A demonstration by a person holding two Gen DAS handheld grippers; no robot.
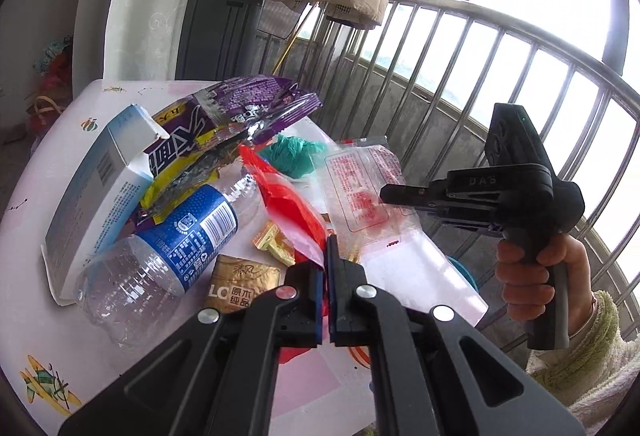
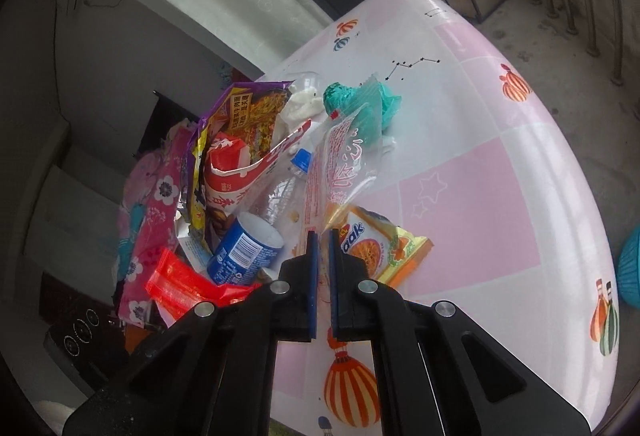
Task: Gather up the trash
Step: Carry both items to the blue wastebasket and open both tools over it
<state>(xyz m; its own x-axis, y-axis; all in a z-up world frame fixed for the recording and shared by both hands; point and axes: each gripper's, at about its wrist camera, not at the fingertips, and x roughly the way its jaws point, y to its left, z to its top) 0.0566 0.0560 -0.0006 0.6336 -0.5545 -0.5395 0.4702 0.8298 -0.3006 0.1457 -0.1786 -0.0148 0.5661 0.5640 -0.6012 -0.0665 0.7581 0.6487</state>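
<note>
1. Nearest the left camera, the left gripper [image 1: 327, 252] has its jaws pressed together on the near edge of a red plastic bag [image 1: 286, 196], which trails up and away over the heap.
2. The right gripper [image 2: 323, 236] has its jaws pressed together too, pinching the bottom edge of a clear wrapper [image 2: 340, 164] with red print that stands up from them; from the left camera this same gripper [image 1: 386, 192] comes in from the right, gripped by a hand [image 1: 536, 276] in a fuzzy sleeve.
3. The trash sits piled on the pink and white desk [image 2: 480, 196]: a crushed bottle [image 1: 168, 248] with a blue label lies near left, with a white and blue box [image 1: 100, 188] just left of it.
4. Farther back there's a purple snack bag [image 1: 248, 104], and a green crumpled bag [image 1: 296, 154] right of it.
5. Near the right gripper lies an orange and yellow packet [image 2: 384, 248], touching the desk.
6. A metal railing [image 1: 460, 76] runs along the far right.
</note>
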